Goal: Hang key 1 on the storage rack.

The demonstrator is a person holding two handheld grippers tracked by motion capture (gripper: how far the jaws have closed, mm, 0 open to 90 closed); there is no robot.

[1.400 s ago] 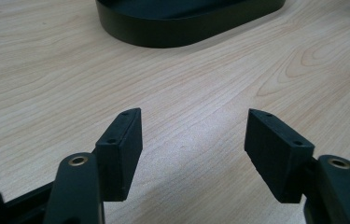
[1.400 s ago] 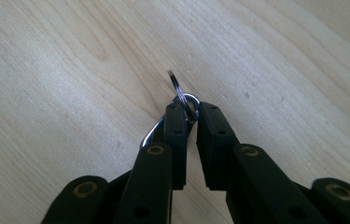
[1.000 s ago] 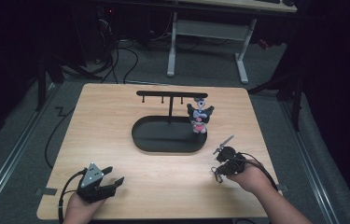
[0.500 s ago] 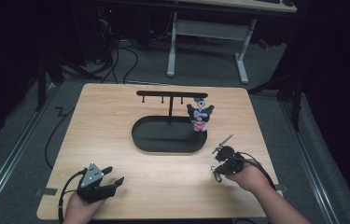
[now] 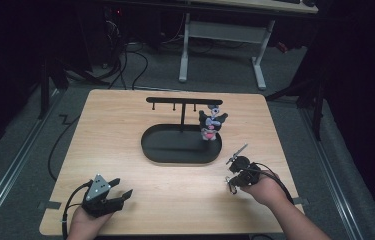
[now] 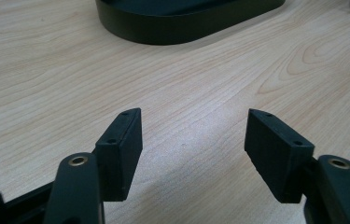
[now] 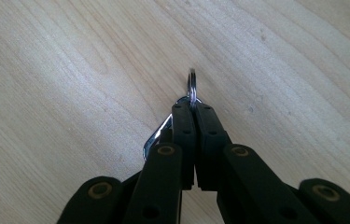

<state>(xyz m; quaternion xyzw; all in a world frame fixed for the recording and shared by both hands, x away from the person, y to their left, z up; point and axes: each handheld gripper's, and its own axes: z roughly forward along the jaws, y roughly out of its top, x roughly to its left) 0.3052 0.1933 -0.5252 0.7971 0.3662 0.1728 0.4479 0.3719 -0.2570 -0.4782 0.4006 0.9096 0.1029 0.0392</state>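
Wood-grain table (image 5: 125, 145) stood in a dark room with cables on grey floor (image 5: 140, 70). Right gripper (image 7: 192, 105) was clamped on a key ring (image 7: 192, 84) near the black tray (image 5: 160, 152); left gripper (image 6: 193, 140) gaped, holding nothing.

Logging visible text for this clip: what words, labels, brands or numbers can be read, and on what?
None: no readable text on the table, the black tray, the hanging rack, the plush keychain figure, the key ring or either claw.
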